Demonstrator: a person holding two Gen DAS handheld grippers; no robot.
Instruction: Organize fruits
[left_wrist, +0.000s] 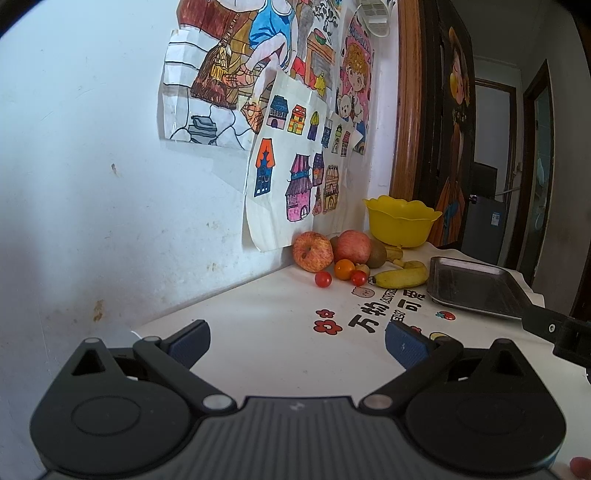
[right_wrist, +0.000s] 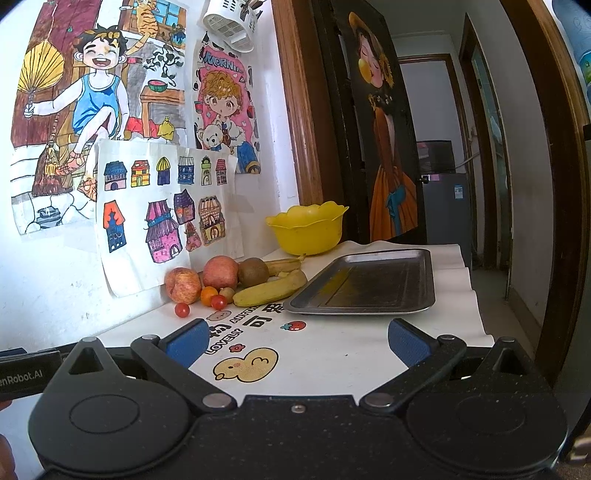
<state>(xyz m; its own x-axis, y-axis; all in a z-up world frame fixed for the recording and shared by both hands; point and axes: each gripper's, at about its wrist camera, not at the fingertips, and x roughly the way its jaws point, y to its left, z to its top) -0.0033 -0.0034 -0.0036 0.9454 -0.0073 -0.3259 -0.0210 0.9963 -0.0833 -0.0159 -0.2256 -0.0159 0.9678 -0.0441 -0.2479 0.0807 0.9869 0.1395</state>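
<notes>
A pile of fruit lies against the wall: two red apples (left_wrist: 312, 251) (right_wrist: 220, 272), a kiwi (right_wrist: 253, 272), bananas (left_wrist: 400, 277) (right_wrist: 269, 290), a small orange fruit (left_wrist: 344, 268) and cherry tomatoes (left_wrist: 323, 278) (right_wrist: 182, 309). A yellow bowl (left_wrist: 400, 219) (right_wrist: 307, 229) stands behind them, and a metal tray (left_wrist: 476, 288) (right_wrist: 364, 282) lies to their right. My left gripper (left_wrist: 297, 341) is open and empty, well short of the fruit. My right gripper (right_wrist: 295, 341) is open and empty, in front of the tray.
The table carries a white cloth (right_wrist: 332, 350) with cartoon prints and ends at the right near a doorway. Children's drawings (left_wrist: 291, 177) hang on the wall just above the fruit. The right gripper's body (left_wrist: 554, 328) shows at the right edge of the left wrist view.
</notes>
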